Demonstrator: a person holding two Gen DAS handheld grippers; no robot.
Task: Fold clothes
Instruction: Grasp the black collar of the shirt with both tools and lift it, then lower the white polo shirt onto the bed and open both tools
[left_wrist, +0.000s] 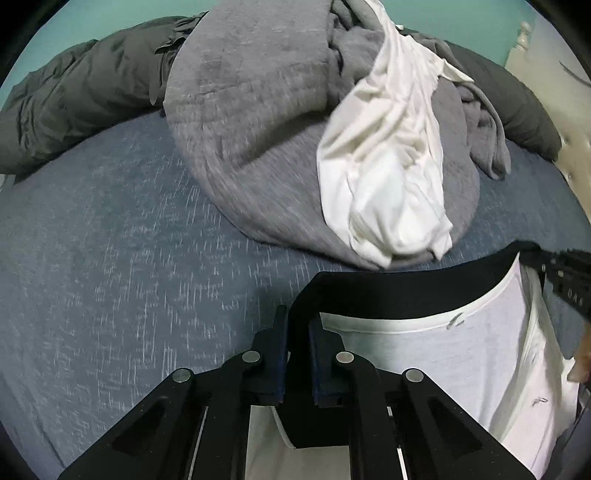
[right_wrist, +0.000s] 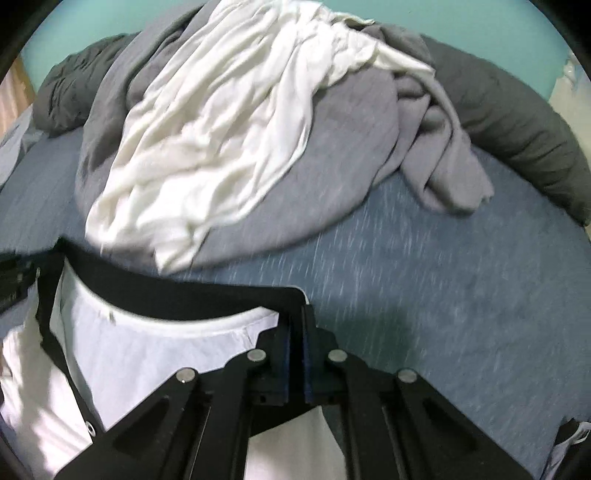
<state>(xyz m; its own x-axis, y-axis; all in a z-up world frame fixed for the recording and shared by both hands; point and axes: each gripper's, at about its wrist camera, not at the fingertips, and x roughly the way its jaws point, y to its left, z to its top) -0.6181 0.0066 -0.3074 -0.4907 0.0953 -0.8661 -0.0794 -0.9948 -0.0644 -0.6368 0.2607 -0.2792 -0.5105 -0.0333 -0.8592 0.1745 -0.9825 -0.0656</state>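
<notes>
A white garment with a black waistband (left_wrist: 406, 291) hangs stretched between both grippers above the blue bed sheet. My left gripper (left_wrist: 297, 325) is shut on the band's left end, with white fabric (left_wrist: 443, 354) spreading to its right. My right gripper (right_wrist: 297, 325) is shut on the band's right end (right_wrist: 221, 299), and the white cloth (right_wrist: 147, 354) falls away to its left. The other gripper's black body shows at the far edge of each view (left_wrist: 565, 277) (right_wrist: 14, 277). A piece of a hand (left_wrist: 581, 360) shows at the right edge.
Beyond the held garment lies a heap: a grey blanket (left_wrist: 251, 140) (right_wrist: 351, 122) with a crumpled white garment (left_wrist: 388, 166) (right_wrist: 221, 122) on top. Dark grey bedding (left_wrist: 74, 103) (right_wrist: 517, 110) runs along the far side. The blue sheet (left_wrist: 129, 240) (right_wrist: 443, 266) lies open beside the heap.
</notes>
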